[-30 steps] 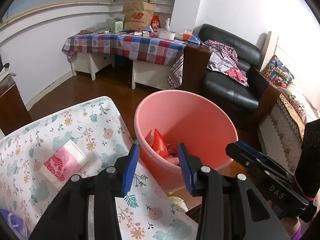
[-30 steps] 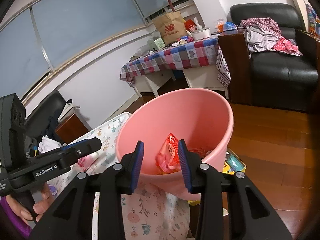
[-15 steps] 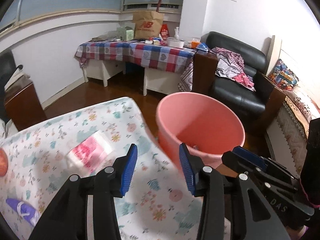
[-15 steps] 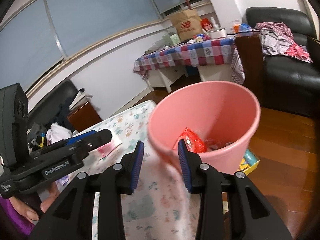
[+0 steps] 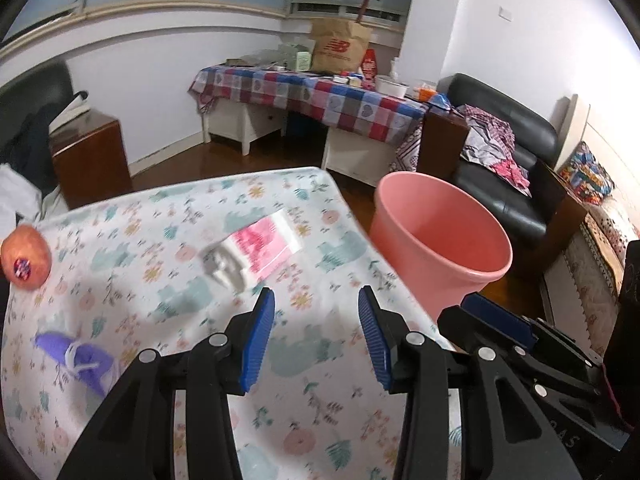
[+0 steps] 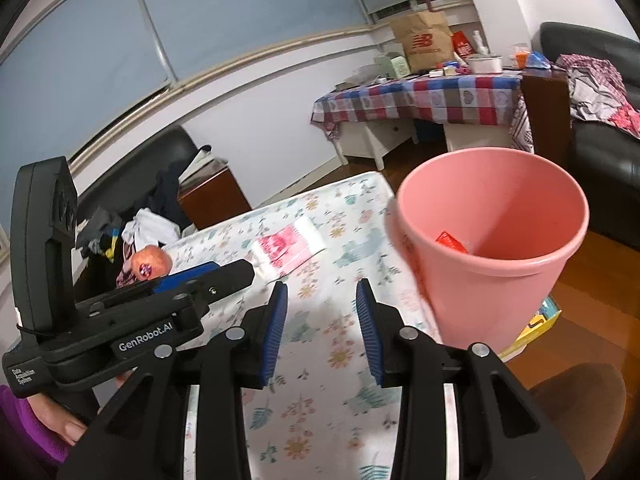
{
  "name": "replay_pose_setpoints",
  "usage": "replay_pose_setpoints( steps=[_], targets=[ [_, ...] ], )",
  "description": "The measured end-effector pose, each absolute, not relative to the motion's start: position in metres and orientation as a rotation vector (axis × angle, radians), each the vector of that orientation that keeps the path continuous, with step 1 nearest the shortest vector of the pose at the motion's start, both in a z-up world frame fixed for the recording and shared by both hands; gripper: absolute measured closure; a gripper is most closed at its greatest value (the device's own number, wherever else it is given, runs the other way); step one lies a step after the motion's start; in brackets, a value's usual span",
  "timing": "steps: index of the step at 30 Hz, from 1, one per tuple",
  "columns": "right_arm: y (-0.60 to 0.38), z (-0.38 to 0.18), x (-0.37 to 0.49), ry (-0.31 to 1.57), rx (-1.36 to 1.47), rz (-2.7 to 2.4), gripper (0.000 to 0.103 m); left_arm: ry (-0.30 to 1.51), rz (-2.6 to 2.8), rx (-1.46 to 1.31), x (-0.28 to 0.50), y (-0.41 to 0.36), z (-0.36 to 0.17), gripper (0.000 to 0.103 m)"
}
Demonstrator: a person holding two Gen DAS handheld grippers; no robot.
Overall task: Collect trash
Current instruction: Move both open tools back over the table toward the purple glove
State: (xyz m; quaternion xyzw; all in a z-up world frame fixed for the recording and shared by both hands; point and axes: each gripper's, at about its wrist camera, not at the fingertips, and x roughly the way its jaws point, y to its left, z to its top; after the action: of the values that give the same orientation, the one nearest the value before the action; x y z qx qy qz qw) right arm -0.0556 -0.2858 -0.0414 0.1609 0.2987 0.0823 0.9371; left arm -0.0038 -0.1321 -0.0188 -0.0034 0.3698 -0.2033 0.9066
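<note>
Because the pink bin (image 6: 492, 240) stands hard against the far corner of the flowered counter (image 5: 320, 380), with a red wrapper (image 6: 450, 241) already inside, anything lifted from the cloth has only a short way to travel. The pink-and-white packet (image 5: 260, 246) lies flat near the counter's middle, an apple (image 5: 26, 256) and a purple scrap (image 5: 80, 354) farther left. The left hand-held gripper (image 5: 316, 334) and the right hand-held gripper (image 6: 322, 330) both slant down over the cloth, jaws apart and empty.
</note>
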Motion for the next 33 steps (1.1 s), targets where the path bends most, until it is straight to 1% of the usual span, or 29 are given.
replay_pose_setpoints(
  steps=[10,21,25,31,32,33],
  targets=[
    [-0.262,-0.049,-0.059,0.667,0.317,0.190,0.067,0.794,-0.379,-0.079,-0.017,-0.094,-0.030,0.058],
    [-0.243,-0.043,-0.068,0.655,0.245,0.195,0.067,0.799,-0.356,-0.103,-0.032,-0.076,-0.038,0.058],
    [-0.237,-0.042,-0.069,0.660,0.230,0.208,0.067,0.810,-0.346,-0.155,-0.035,-0.065,-0.042,0.054],
    [-0.223,-0.044,-0.070,0.688,0.185,0.229,0.066,0.820,-0.335,-0.186,-0.038,-0.057,-0.047,0.054],
    [-0.221,-0.045,-0.069,0.695,0.176,0.224,0.064,0.818,-0.338,-0.190,-0.038,-0.055,-0.048,0.054],
    [-0.220,-0.045,-0.069,0.702,0.165,0.216,0.057,0.818,-0.344,-0.198,-0.038,-0.054,-0.048,0.053]
  ],
)
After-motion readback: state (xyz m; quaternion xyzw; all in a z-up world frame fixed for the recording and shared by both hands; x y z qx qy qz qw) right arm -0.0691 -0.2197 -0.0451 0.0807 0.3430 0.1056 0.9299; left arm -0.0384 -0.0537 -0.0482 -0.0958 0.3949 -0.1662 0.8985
